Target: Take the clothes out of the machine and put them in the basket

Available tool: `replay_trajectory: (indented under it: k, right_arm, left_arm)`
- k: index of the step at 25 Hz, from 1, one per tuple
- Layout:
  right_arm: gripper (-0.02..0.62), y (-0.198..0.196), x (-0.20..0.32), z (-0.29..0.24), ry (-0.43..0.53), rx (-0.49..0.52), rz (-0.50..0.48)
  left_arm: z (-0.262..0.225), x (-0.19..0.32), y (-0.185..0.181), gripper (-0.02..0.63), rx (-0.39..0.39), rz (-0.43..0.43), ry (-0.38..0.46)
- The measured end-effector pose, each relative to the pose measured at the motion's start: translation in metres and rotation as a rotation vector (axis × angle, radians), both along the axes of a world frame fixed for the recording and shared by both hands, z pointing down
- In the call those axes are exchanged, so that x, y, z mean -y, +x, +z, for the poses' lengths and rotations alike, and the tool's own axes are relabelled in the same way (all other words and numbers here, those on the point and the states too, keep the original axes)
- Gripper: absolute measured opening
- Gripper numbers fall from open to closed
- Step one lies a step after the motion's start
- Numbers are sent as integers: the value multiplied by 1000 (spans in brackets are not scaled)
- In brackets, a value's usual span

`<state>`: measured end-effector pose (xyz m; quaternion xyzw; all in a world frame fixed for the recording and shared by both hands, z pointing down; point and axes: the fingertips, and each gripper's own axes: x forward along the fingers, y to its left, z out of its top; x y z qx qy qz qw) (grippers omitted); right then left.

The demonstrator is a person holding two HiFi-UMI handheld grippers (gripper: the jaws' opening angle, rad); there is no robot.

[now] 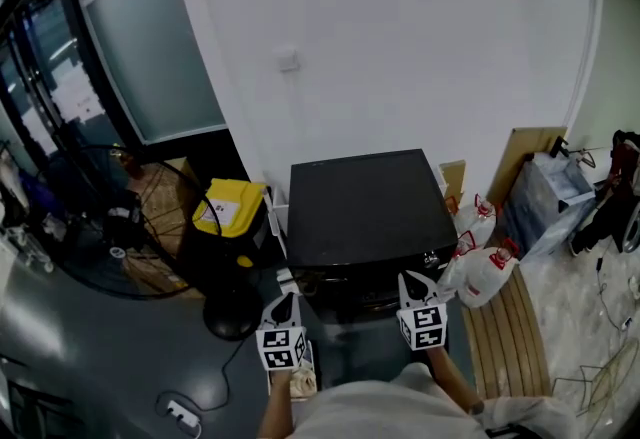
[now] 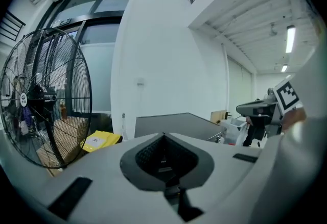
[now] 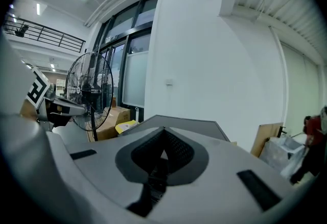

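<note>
i'm holding both grippers side by side in front of the machine [image 1: 368, 207], a black box with a flat top that stands against the white wall [image 1: 400, 47]. the left gripper [image 1: 289, 299] is at its near left corner and the right gripper [image 1: 412, 280] at its near right corner, both pointing toward it. in the left gripper view the jaws are closed tip to tip with nothing between them, and the right gripper view shows the same: jaws together, empty. from the head view i see only the machine's top, so i cannot tell where the clothes lie. a big fan [image 1: 110, 217] and a yellow-lidded bin [image 1: 230, 207] stand to its left, and white bags [image 1: 485, 267] lie just beside its right side.
</note>
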<state>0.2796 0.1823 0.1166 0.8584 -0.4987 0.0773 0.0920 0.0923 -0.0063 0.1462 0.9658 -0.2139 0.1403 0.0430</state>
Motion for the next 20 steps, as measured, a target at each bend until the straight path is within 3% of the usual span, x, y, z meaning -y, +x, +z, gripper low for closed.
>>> replay_trajectory:
  k: [20]
  right_arm:
    - [23,-7,9,-6,7,0,-45]
  left_arm:
    - [-7,-9,1,18,2,7,17]
